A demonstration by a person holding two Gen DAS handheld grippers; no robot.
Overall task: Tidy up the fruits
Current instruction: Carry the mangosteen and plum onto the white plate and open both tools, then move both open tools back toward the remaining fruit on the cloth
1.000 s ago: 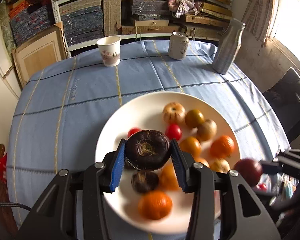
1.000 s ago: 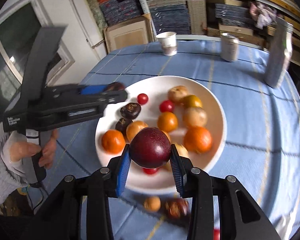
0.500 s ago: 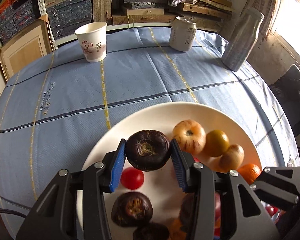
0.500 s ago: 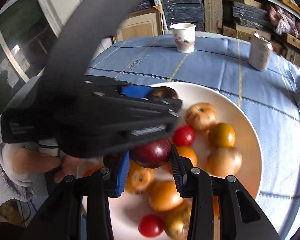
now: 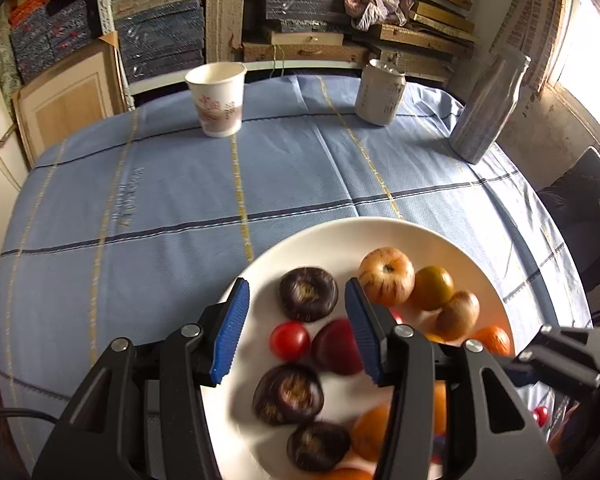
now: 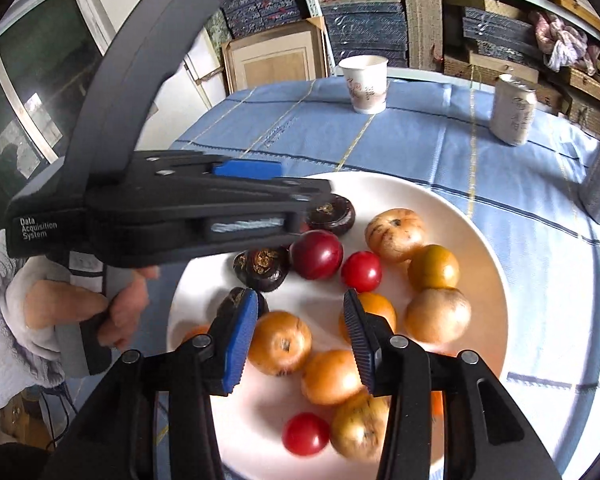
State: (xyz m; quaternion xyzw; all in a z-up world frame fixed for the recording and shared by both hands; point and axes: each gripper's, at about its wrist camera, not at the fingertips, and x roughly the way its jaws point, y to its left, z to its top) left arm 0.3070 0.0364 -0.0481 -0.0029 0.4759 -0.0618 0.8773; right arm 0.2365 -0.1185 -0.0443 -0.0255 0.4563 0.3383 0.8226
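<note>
Most of the fruit visible sits on the white plate (image 6: 488, 240): orange and tan round fruits, red cherry-sized ones, several dark wrinkled ones. Judged from this, the gathering is well along.

Left gripper (image 5: 296, 330): jaws opening, blue pads apart. A dark wrinkled fruit (image 5: 309, 294) lies on the plate between and just ahead of the pads; no pad visibly presses it, so I read it as released, not held.

Right gripper (image 6: 300, 340): jaws opening too, nothing clamped. A dark red plum (image 6: 317, 254) rests on the plate ahead of it, just beside a second dark wrinkled fruit (image 6: 262, 268). Orange fruits show between and under the pads, not gripped.

Left to do: a small red fruit (image 5: 540, 415) shows past the plate's right side in the left wrist view, low and partly hidden; probably off the plate. Whether more strays lie near the front desk edge cannot be told from these views.

Room and edges:
- The two grippers crowd over the plate's left half; in the right wrist view the left one's body spans across close above the fruit. Lifting one clear before the other looks prudent
- Blue cloth on the desk (image 5: 160, 200) is bare between the plate and the far items
- Paper cup (image 5: 217, 98), can (image 5: 381, 92) and tall bottle (image 5: 486, 110) stand well apart from the plate, near the far edge
- Round fruit near the rim could roll if nudged
</note>
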